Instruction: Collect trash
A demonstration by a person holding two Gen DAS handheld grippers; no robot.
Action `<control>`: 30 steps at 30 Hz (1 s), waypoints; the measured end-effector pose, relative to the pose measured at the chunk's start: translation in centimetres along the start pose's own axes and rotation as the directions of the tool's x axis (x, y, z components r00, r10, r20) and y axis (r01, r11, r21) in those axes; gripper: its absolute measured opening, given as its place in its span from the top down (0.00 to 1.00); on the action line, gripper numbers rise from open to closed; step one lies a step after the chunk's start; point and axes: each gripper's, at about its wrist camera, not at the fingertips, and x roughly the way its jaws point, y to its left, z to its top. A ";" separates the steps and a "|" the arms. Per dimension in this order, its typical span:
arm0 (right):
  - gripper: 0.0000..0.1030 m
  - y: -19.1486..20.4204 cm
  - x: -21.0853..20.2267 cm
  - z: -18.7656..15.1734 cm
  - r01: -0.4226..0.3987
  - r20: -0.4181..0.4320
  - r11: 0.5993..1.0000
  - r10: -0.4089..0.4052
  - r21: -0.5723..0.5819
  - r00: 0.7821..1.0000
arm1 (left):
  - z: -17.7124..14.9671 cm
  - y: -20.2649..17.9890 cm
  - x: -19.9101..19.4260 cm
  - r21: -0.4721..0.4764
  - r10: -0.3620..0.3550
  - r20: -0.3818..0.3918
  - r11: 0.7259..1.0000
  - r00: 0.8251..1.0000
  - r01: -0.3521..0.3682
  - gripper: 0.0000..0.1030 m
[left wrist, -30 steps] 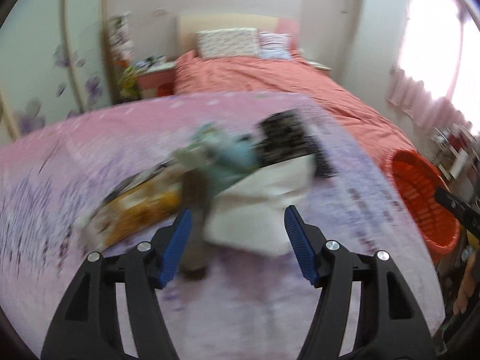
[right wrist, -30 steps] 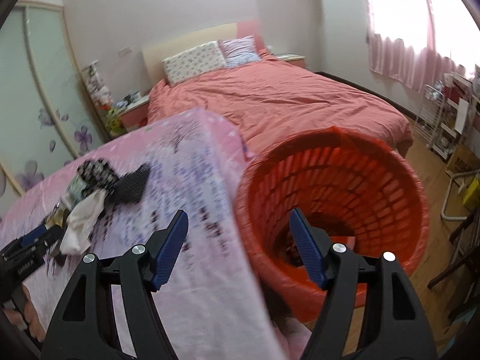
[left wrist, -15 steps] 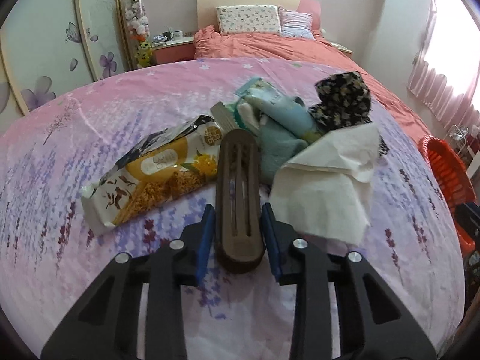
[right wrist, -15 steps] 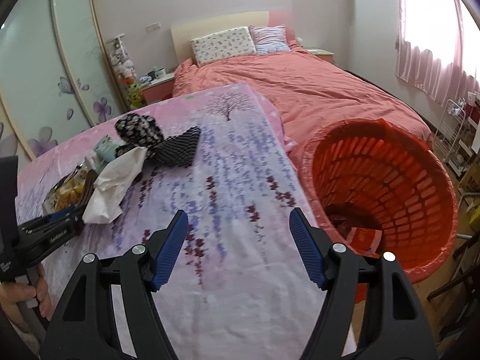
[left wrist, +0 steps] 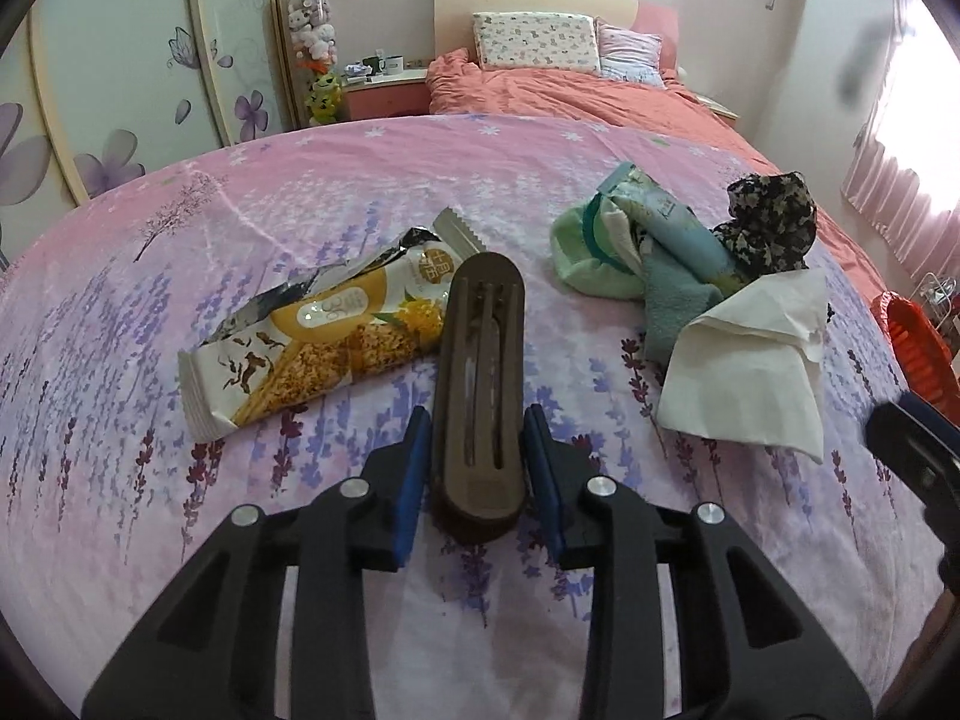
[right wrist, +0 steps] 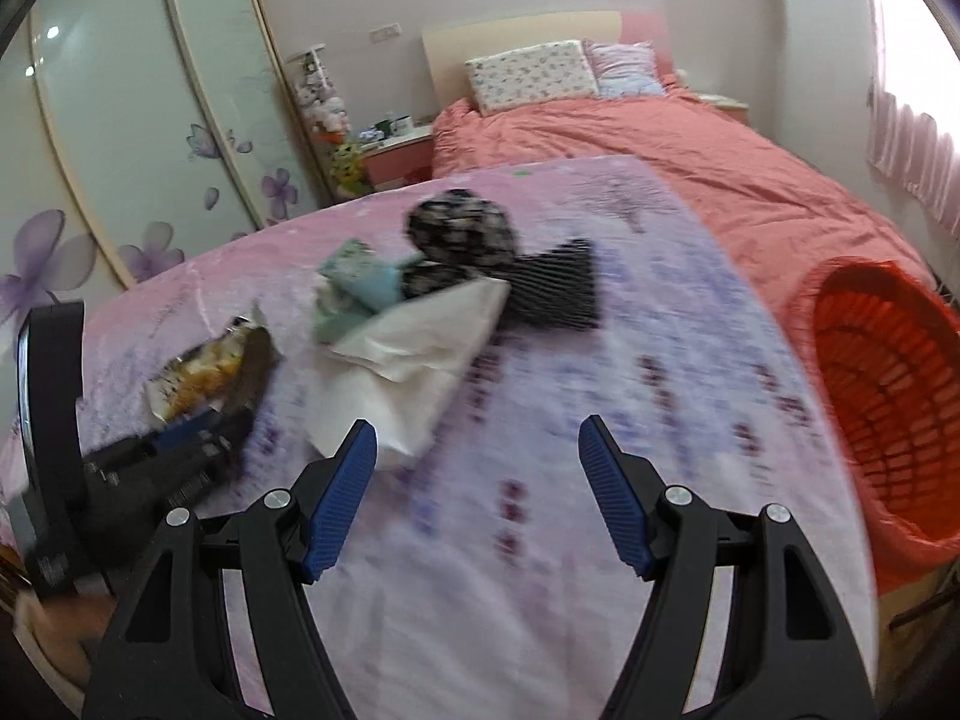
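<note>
Our left tool (left wrist: 478, 468) clamps the brown tray (left wrist: 478, 387); our right tool (right wrist: 477, 495) gapes empty — wrapper (left wrist: 312, 336), tissue (left wrist: 756, 366) and 1 cloth heap (left wrist: 690, 246) await the red basket (right wrist: 888, 396).

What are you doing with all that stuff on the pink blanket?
A person is tidying up trash with two hand-held grippers. The left gripper has its pads against a long brown tray beside a snack wrapper. The right gripper is open and empty, near a white tissue. An orange basket waits at the side.
</note>
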 end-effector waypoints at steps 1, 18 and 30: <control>0.32 0.3 0.8 0.3 -0.009 -0.015 1.000 0.009 0.015 1.000 | -0.2 0.1 0.0 0.000 0.000 0.000 1.000 1.000 0.000 0.68; 0.66 -2.2 0.1 -1.0 0.019 -0.038 0.996 -0.016 0.087 0.999 | -0.3 0.1 0.3 -0.002 0.003 -0.002 1.000 1.000 -0.003 0.67; 0.65 -5.3 -0.5 -1.4 0.119 -0.026 0.986 -0.117 0.115 0.993 | -0.3 0.1 0.3 -0.002 0.003 -0.002 1.000 1.000 -0.003 0.67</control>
